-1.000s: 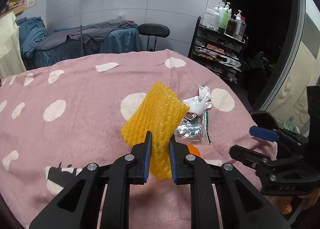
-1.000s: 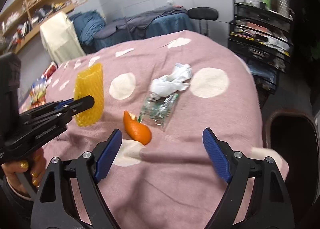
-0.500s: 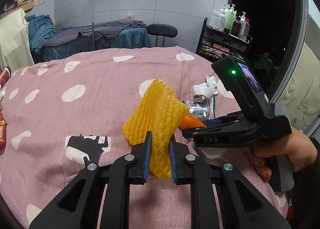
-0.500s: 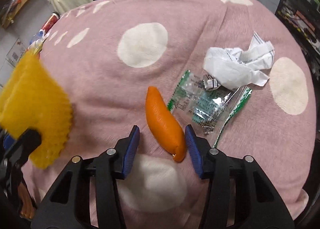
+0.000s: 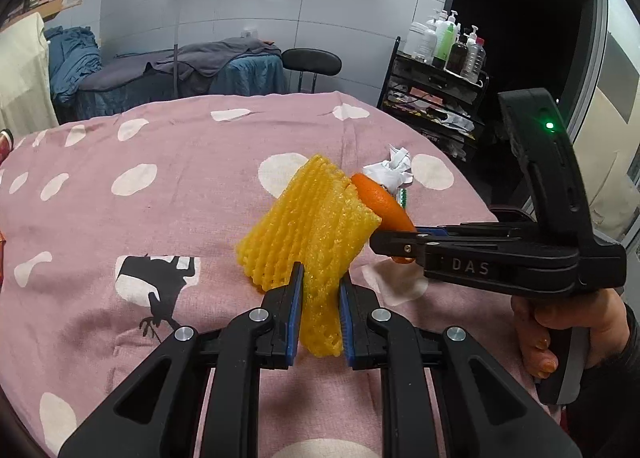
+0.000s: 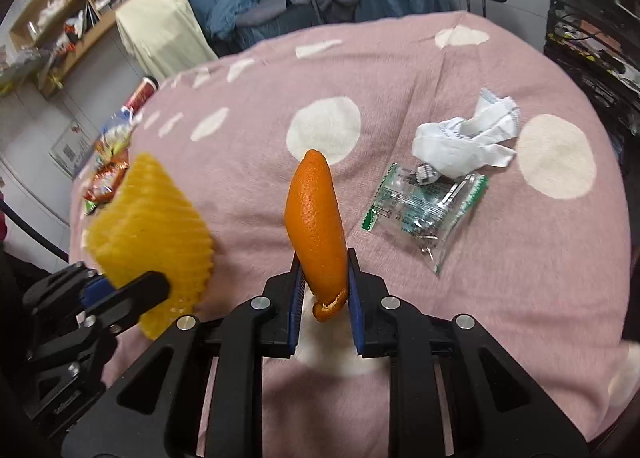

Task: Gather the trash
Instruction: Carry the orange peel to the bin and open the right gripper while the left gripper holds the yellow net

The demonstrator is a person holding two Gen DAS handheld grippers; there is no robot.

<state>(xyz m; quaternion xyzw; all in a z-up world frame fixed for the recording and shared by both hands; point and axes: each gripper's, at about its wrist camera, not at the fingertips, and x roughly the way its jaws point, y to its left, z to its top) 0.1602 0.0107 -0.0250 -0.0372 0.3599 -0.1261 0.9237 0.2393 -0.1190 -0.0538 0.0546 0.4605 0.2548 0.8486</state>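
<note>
Peel, a curved strip of orange citrus rind (image 6: 316, 217), is now clamped between the pads of the right hand-held gripper (image 6: 320, 294), whose jaws have just been closing around it; a second ago they stood wide apart with the peel lying on the pink white-spotted bedspread (image 6: 400, 57). The left hand-held gripper (image 5: 319, 314) is clamped on one yellow foam fruit net (image 5: 312, 221), as before. Two pieces are thus held. Two pieces are left on the bedspread: one crumpled white paper (image 6: 464, 137) and one clear green-edged plastic wrapper (image 6: 424, 205), touching each other.
</note>
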